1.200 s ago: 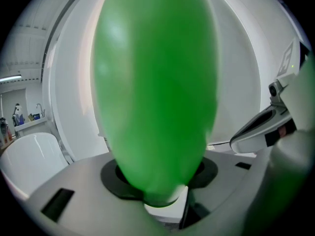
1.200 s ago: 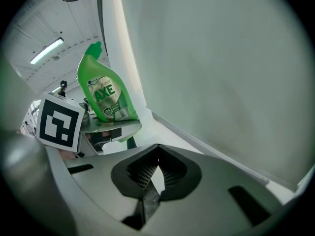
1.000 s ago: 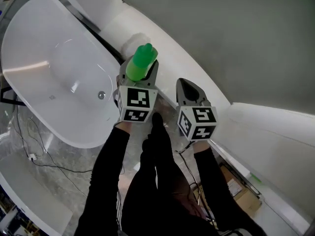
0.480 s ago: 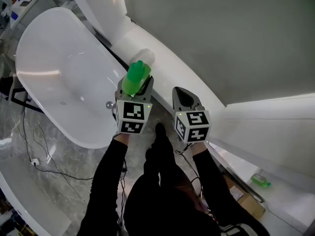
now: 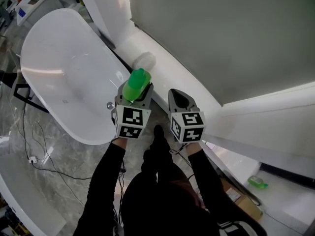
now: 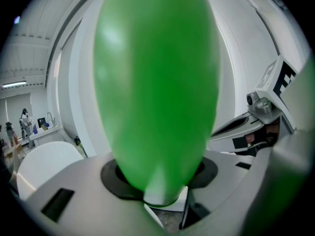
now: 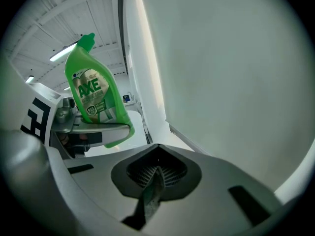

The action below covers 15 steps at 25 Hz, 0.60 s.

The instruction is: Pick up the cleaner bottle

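The green cleaner bottle (image 5: 135, 84) stands upright between the jaws of my left gripper (image 5: 135, 91), which is shut on its lower body and holds it in the air over the edge of the white bathtub (image 5: 54, 48). In the left gripper view the bottle (image 6: 157, 82) fills most of the picture. In the right gripper view the same bottle (image 7: 96, 100) shows its label at the left. My right gripper (image 5: 178, 99) hangs just right of the left one, its jaws together with nothing between them (image 7: 156, 173).
A grey wall (image 5: 221, 33) and a curved white ledge (image 5: 167, 63) run behind the grippers. A second small green bottle (image 5: 257, 182) lies at the lower right near a cardboard box (image 5: 242, 200). Cables (image 5: 34, 156) trail over the marble floor at the left.
Both grippers have risen, the left one carrying the bottle with it. The bathtub has slid down and right in the head view, and the small green bottle has come into sight.
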Each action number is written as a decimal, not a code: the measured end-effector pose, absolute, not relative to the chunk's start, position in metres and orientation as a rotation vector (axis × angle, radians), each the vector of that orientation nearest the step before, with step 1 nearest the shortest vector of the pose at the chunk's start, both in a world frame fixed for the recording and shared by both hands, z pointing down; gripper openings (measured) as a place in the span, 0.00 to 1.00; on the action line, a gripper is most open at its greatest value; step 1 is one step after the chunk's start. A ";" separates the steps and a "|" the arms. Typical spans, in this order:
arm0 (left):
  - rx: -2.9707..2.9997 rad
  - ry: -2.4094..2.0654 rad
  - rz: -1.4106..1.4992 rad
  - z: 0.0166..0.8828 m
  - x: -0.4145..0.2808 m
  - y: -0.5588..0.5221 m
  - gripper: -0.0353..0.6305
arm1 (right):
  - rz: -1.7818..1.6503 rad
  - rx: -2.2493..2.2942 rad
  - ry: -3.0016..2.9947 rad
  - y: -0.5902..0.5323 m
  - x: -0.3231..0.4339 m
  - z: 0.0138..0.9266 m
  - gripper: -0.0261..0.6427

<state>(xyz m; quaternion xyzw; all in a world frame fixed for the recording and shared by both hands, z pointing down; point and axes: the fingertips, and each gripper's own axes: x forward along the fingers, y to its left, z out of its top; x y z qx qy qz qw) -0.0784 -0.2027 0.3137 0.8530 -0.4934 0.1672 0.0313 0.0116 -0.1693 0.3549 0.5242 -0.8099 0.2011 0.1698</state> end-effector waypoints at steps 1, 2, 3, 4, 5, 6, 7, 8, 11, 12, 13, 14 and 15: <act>2.626 -1.518 0.511 0.313 -0.078 -0.201 0.37 | 0.569 1.486 -2.304 -0.168 0.010 0.354 0.04; 2.622 -1.515 0.506 0.312 -0.078 -0.199 0.37 | 0.568 1.482 -2.306 -0.166 0.009 0.354 0.04; 2.616 -1.509 0.504 0.312 -0.078 -0.197 0.37 | 0.569 1.476 -2.309 -0.164 0.007 0.353 0.04; 2.607 -1.503 0.506 0.311 -0.078 -0.194 0.37 | 0.569 1.470 -2.311 -0.162 0.005 0.353 0.04; 2.599 -1.500 0.509 0.311 -0.079 -0.192 0.37 | 0.570 1.463 -2.314 -0.161 0.003 0.353 0.04; 2.593 -1.500 0.510 0.310 -0.081 -0.190 0.37 | 0.569 1.457 -2.317 -0.160 0.001 0.352 0.04; 2.588 -1.504 0.508 0.309 -0.082 -0.189 0.37 | 0.568 1.450 -2.321 -0.158 -0.001 0.351 0.04; 2.583 -1.508 0.502 0.307 -0.084 -0.187 0.37 | 0.566 1.443 -2.325 -0.157 -0.003 0.350 0.04; 2.574 -1.523 0.480 0.300 -0.091 -0.183 0.37 | 0.556 1.429 -2.341 -0.155 -0.008 0.346 0.04; 2.574 -1.529 0.480 0.298 -0.093 -0.181 0.37 | 0.553 1.426 -2.346 -0.155 -0.009 0.344 0.04; 2.576 -1.534 0.482 0.296 -0.095 -0.180 0.37 | 0.550 1.423 -2.352 -0.155 -0.010 0.343 0.04; 2.576 -1.538 0.486 0.295 -0.097 -0.178 0.37 | 0.548 1.419 -2.357 -0.154 -0.012 0.342 0.04; 2.576 -1.542 0.489 0.294 -0.099 -0.177 0.37 | 0.545 1.415 -2.361 -0.154 -0.014 0.341 0.04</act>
